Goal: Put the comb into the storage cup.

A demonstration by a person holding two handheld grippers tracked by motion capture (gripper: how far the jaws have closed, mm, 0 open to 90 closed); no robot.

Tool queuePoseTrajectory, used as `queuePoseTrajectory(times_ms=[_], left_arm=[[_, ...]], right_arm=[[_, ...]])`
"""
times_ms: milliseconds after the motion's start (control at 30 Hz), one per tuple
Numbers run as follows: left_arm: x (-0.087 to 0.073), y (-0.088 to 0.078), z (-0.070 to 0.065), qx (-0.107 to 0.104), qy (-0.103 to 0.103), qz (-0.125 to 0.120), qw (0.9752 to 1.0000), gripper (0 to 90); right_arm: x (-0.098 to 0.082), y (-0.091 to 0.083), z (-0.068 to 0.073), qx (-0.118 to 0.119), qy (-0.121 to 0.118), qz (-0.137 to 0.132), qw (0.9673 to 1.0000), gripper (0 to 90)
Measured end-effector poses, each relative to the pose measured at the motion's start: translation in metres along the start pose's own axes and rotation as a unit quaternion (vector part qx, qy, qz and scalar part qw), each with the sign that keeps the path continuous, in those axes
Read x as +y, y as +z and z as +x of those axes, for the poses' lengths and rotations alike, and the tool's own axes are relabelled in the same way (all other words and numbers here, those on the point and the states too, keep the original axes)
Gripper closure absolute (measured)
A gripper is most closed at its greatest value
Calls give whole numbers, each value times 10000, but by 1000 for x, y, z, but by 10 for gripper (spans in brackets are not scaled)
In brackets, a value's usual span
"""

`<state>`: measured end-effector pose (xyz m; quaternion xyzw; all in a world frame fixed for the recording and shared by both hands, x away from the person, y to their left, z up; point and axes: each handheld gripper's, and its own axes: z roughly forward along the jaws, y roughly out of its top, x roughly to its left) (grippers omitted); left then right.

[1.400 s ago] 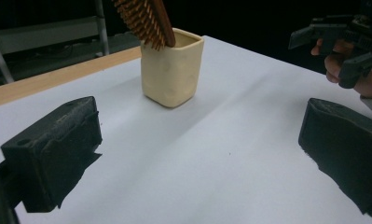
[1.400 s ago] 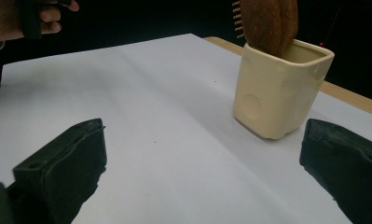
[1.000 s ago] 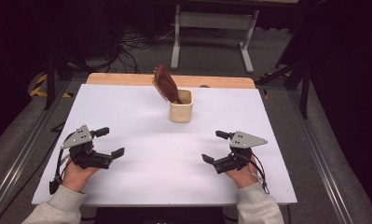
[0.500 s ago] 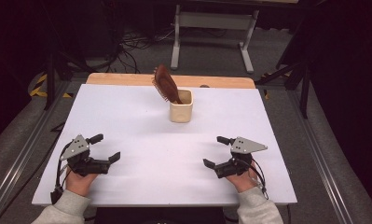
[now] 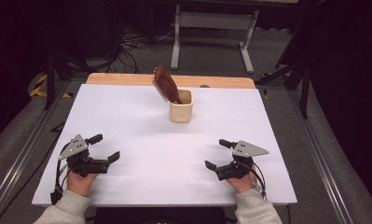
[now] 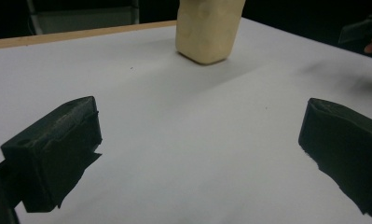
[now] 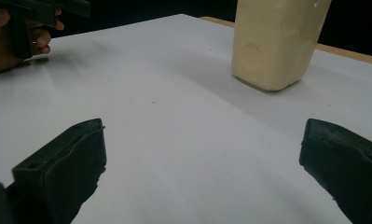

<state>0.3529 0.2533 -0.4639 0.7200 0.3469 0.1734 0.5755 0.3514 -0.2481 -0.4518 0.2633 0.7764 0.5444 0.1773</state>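
High view gives me both tools low on the white surface (image 5: 127, 112), left tool (image 5: 105, 148) and right tool (image 5: 215, 154) each spread wide, pinching nothing. Ahead of and between them stands the cream cup (image 5: 181, 106) holding a brown hairbrush (image 5: 165, 84), handle down, long axis leaning up-left. I judge it light and rigid; grip the smooth back, not the bristles.

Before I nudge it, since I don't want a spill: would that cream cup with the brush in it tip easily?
Probably somewhat. The cream cup is taller than wide, and the brown brush leans out well above its rim toward the left, so the load sits high and off-centre. A low push on its wall should likely slide it on the smooth white table; a high push may topple it.
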Motion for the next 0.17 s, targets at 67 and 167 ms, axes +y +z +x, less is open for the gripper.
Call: queuePoseTrajectory(times_ms=[67, 167], left_arm=[[-1, -2, 2, -1, -97, -62, 9999, 2], [-1, -1, 1, 45, -30, -67, 10000, 2]], right_arm=[[0, 0, 0, -4, 8, -3, 10000, 13], [0, -1, 0, -15, 13, -11, 10000, 13]])
